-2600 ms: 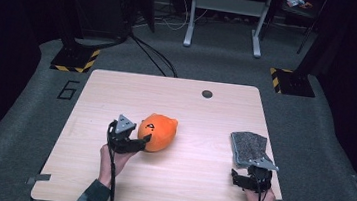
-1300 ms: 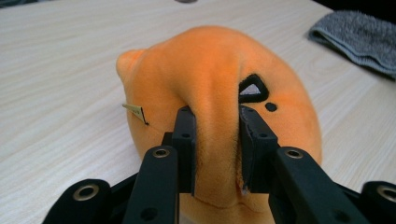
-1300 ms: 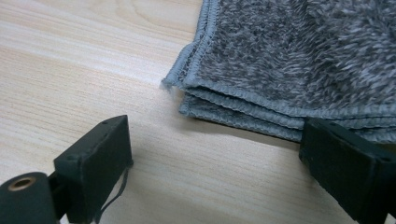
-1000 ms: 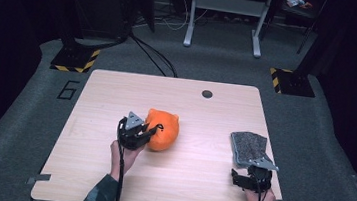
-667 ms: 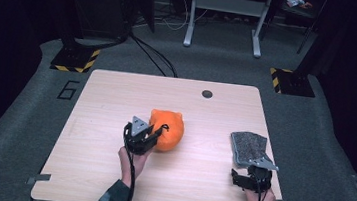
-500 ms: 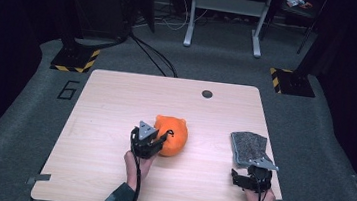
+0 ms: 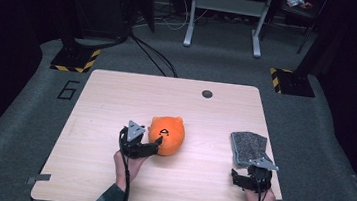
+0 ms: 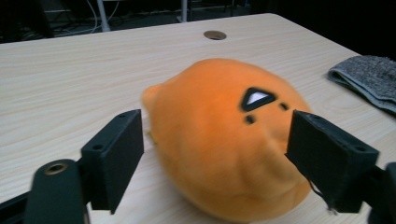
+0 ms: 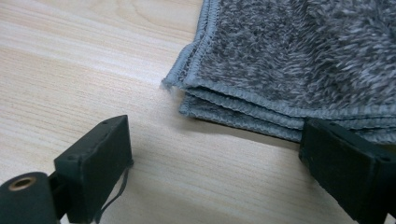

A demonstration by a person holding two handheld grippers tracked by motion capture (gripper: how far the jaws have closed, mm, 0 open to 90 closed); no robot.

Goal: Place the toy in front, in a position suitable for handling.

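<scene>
We see the left gripper [image 7: 154,145] low on the wooden table [image 7: 116,104], its jaws spread wide after just opening, with an orange plush toy [image 7: 167,134] sitting between them and just ahead of them. In the left gripper view the toy [image 8: 224,135] lies on its side on the table [image 8: 70,70], a small black triangle mark on its upper face; the left pad stands clear of it, while the right pad is close against its flank, though we cannot tell whether it touches. Off to the right of this gripper lies a folded grey towel [image 8: 369,77]. The right gripper [image 7: 248,177] rests near the table's front edge with its jaws spread and nothing between them; the towel [image 9: 299,60] lies just ahead of them, its folded corner near the right pad
</scene>
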